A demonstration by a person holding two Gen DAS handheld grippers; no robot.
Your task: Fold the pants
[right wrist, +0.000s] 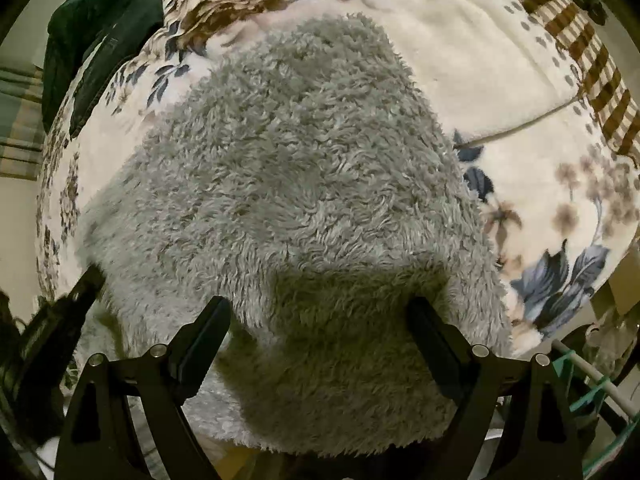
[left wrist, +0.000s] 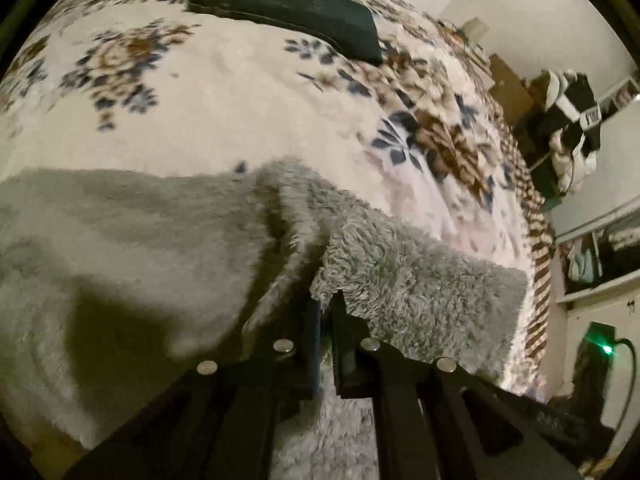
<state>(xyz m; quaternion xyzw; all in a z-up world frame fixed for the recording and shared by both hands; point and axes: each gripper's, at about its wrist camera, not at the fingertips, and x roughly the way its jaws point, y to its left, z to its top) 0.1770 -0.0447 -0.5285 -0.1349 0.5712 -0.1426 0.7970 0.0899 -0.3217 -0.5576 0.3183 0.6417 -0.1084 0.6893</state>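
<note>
Left wrist view: the left gripper (left wrist: 326, 300) is clenched on an edge of the grey, shaggy fleece pants (left wrist: 140, 248), and a fold of pile bunches up between and just past the black fingers (left wrist: 343, 312). From the pinch, one flap of fleece runs right and the larger part spreads left, its far side lying flat on the bed. Right wrist view: the right gripper (right wrist: 318, 312) stands released, jaws wide, straddling the near part of the same pants (right wrist: 288, 168) with nothing pressed between the pads; whether the tips touch the pile cannot be told. The pants lie on a cream plush blanket printed with blue and brown flowers (left wrist: 224, 120), roughly mid-bed, with a dark green folded garment (left wrist: 288, 12) well apart toward the far edge. Handling, as judged: light, very soft, no stiffness at all, so it will sag and drape from any single pinch; the long pile gives good friction, so slip is unlikely, but a thick bunch can hide how many layers are caught. Best hold looks to be at hems or the waistband edge, two corners together. Appearance: uniform pale grey, curly, matted fibres; seams, waistband and leg split not discernible here.
</note>
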